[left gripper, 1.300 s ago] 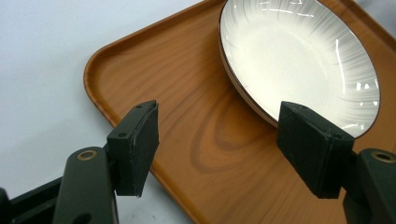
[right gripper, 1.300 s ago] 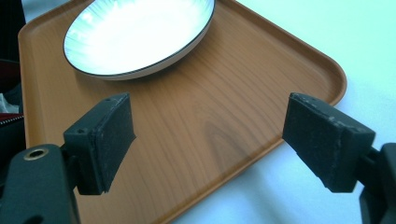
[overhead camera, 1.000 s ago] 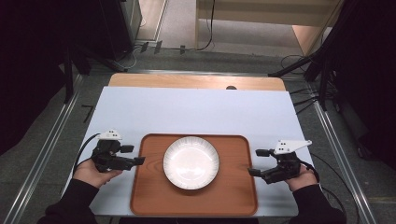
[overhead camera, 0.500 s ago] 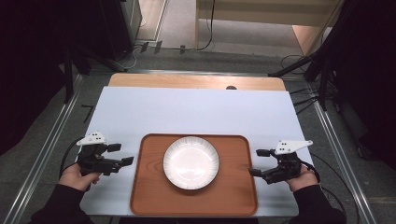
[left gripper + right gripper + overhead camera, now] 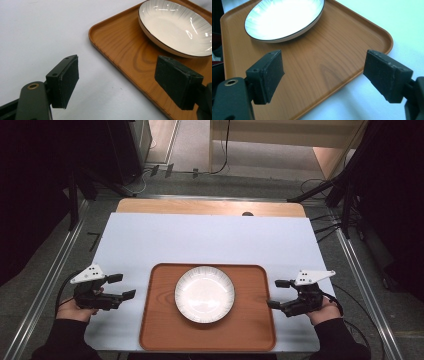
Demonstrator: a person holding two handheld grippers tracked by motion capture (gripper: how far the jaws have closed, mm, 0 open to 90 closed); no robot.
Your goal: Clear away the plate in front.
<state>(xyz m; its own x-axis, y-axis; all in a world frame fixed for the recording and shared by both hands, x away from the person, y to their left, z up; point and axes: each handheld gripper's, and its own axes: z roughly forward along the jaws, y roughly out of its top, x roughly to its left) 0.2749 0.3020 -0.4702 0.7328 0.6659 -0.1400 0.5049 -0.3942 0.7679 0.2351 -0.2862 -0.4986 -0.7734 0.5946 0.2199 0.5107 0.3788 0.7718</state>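
Note:
A brown wooden tray (image 5: 160, 320) lies at the near middle of the white table. A white ribbed plate (image 5: 204, 294) sits at its centre. My left gripper (image 5: 122, 286) hovers over the table a little left of the tray's left edge. Its jaws have just been opening and stand open with nothing between them. In the left gripper view the open left gripper (image 5: 117, 68) faces the tray's corner (image 5: 120, 50) and the plate (image 5: 175, 27). My right gripper (image 5: 277, 293) is open at the tray's right edge. In the right gripper view the right gripper (image 5: 323, 66) straddles the tray's rim (image 5: 362, 42), and the plate (image 5: 284, 17) lies beyond.
The white table top (image 5: 210, 240) stretches bare behind the tray, with a wooden strip (image 5: 210, 207) along its far edge. Metal rails (image 5: 55, 265) run along both sides of the table. Cables (image 5: 320, 185) lie on the floor beyond.
My left gripper has drawn back to the left, away from the tray's left edge, and its jaws stand a bit wider. The right gripper, tray and plate have stayed put.

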